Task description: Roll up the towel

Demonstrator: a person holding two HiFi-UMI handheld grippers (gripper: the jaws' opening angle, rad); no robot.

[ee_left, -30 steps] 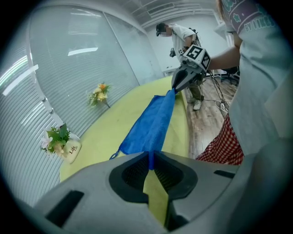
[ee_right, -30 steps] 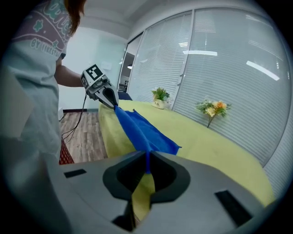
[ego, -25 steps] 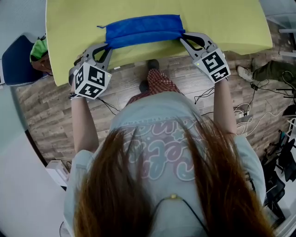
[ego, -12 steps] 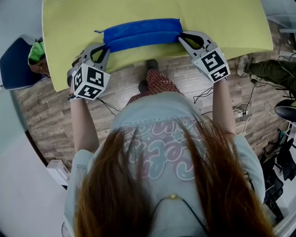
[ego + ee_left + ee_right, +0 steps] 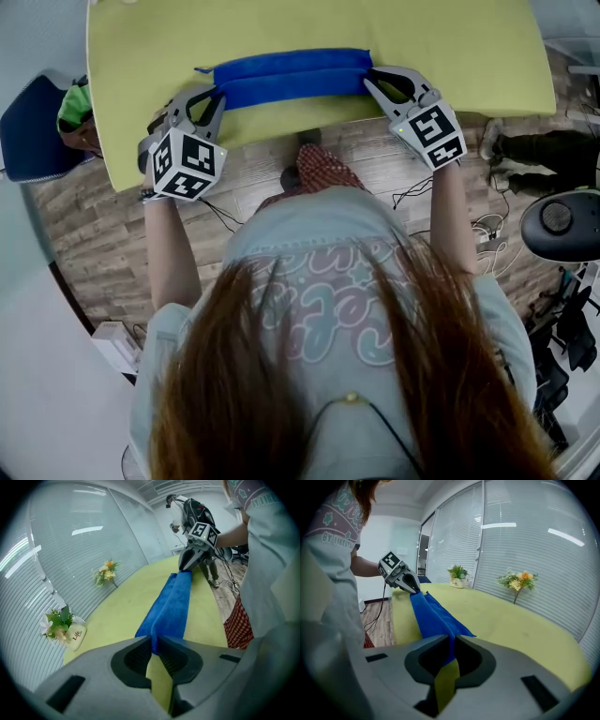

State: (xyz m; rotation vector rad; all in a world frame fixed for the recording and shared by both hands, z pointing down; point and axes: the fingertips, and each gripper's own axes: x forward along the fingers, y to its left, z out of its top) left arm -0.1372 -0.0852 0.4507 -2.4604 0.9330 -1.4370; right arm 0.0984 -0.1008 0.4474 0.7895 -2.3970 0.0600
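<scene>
Long blue terry towel point(image 5: 291, 80): folded into a narrow band, lying along the near edge of the yellow-green counter point(image 5: 281, 23). Your left tongs point(image 5: 217, 92): clamped on its left end. Your right tongs point(image 5: 368, 79): pinching its right end, jaws just eased slightly wider, cloth between them.

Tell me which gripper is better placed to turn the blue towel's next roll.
Left, narrowly. Both are shut on ends of the towel, but the left gripper pinches its end squarely, while a loose corner sticks out beside the right gripper. Probably both should turn together.
</scene>
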